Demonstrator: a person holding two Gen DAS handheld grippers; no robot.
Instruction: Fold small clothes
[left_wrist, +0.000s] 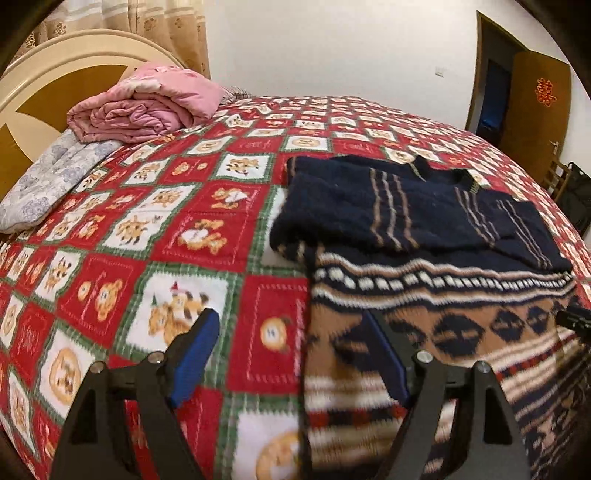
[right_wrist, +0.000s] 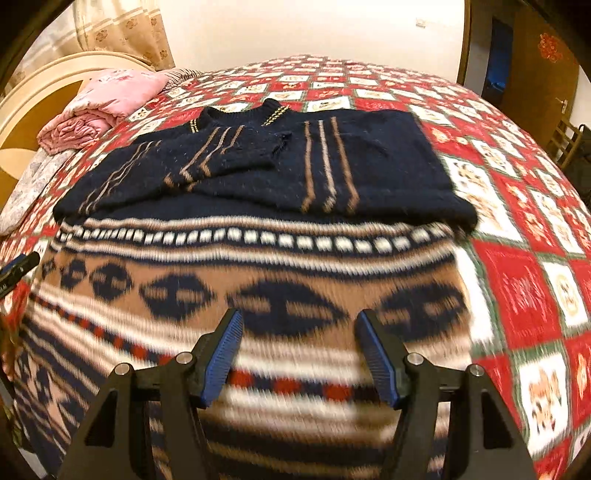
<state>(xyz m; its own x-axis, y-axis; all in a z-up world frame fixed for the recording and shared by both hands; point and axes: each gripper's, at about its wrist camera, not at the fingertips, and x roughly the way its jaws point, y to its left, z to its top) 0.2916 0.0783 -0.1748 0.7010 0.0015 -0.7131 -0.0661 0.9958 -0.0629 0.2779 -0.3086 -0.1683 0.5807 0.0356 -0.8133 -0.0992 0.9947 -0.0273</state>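
Note:
A navy knitted sweater (right_wrist: 280, 173) with tan stripes and a brown, white and navy patterned lower part (right_wrist: 258, 280) lies flat on the bed; both sleeves are folded across its chest. It also shows in the left wrist view (left_wrist: 413, 206). My left gripper (left_wrist: 291, 328) is open and empty, straddling the sweater's left edge low down. My right gripper (right_wrist: 299, 325) is open and empty, just above the patterned lower part. The left gripper's tip (right_wrist: 18, 267) shows at the left edge of the right wrist view.
The bed has a red, white and green bear-patterned cover (left_wrist: 207, 229). A folded pink quilt (left_wrist: 147, 103) and a grey floral pillow (left_wrist: 48, 181) lie by the cream headboard (left_wrist: 66, 62). A brown door (left_wrist: 535, 103) and a chair stand beyond the bed's far right.

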